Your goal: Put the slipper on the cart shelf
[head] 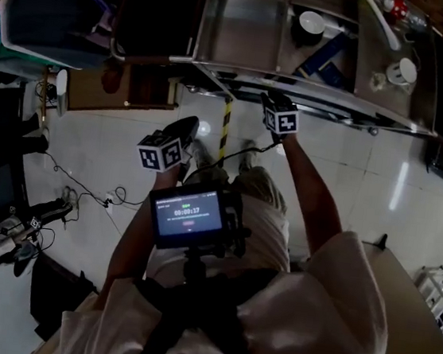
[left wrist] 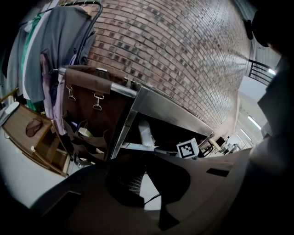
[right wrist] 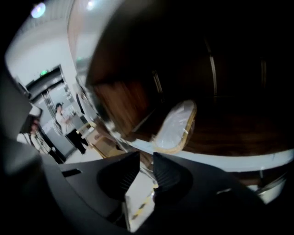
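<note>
Darkness swallows most of your right tongs view: the cart there is a blurred brown-black mass, and only the slipper (right wrist: 177, 125) reads clearly. It lies on a cart shelf, a pale oval with a tan rim, glossy as if wrapped. It sits ahead of your right tongs (right wrist: 146, 155) and apart from them. Those tongs are released, pads standing apart, with only floor and a striped tape line (right wrist: 138, 209) showing through the gap.

From your head view that shelf is hidden under the steel top of the cart (head: 239, 30). You see only the upper trays with cups, and both tongs held short of the cart's edge, above the floor.

Your left tongs view takes the cart from the side, below a brick wall (left wrist: 183, 55). A pale shape (left wrist: 144, 133) stands in the dark opening under the top, too small to tell whether it is the slipper. Your left tongs (left wrist: 143, 155) are clenched, tips meeting, with nothing between them.
</note>
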Motion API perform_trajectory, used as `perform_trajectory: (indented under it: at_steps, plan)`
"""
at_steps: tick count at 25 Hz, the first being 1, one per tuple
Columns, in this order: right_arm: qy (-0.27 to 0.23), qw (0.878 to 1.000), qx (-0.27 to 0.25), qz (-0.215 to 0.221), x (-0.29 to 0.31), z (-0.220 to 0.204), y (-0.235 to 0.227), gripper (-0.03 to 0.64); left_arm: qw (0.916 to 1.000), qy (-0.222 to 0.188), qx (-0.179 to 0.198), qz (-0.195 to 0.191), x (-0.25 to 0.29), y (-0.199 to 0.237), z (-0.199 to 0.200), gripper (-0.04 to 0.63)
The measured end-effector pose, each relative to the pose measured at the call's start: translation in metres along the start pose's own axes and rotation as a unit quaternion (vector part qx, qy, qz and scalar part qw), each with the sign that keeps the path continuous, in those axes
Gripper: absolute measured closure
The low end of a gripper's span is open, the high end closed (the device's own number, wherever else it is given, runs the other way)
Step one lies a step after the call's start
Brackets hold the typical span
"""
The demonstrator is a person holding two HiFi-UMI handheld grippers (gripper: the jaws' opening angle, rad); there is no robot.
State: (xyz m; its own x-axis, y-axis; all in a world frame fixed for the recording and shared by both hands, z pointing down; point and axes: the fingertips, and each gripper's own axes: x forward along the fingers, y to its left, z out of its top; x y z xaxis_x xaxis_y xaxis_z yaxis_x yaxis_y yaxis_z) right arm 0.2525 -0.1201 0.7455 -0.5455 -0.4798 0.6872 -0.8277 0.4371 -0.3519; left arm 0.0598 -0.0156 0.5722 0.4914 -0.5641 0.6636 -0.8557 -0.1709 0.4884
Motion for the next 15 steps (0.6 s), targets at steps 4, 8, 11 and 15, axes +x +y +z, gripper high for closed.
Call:
perform_trajectory:
  at_steps: [4, 8, 11, 15]
  plan:
    - [-0.089, 0.994, 0.053, 0.035, -0.083, 0.022, 0.028, 0.511, 0.9979, -0.047, 0.019, -0.041, -0.023, -0.014, 0.021, 0.595]
    - [-0.173, 0.983, 0.057, 0.029, -0.178, 0.056, 0.029, 0.511, 0.9886, -0.116, 0.060, -0.075, -0.045, -0.035, 0.051, 0.595]
    - [-0.231, 0.971, 0.051, 0.012, -0.239, 0.085, 0.032, 0.511, 0.9829, -0.148, 0.066, -0.087, -0.061, -0.038, 0.066, 0.595]
    - [-0.303, 0.952, 0.038, -0.001, -0.306, 0.127, 0.041, 0.509, 0.9779, -0.168, 0.080, -0.096, -0.074, -0.045, 0.085, 0.595]
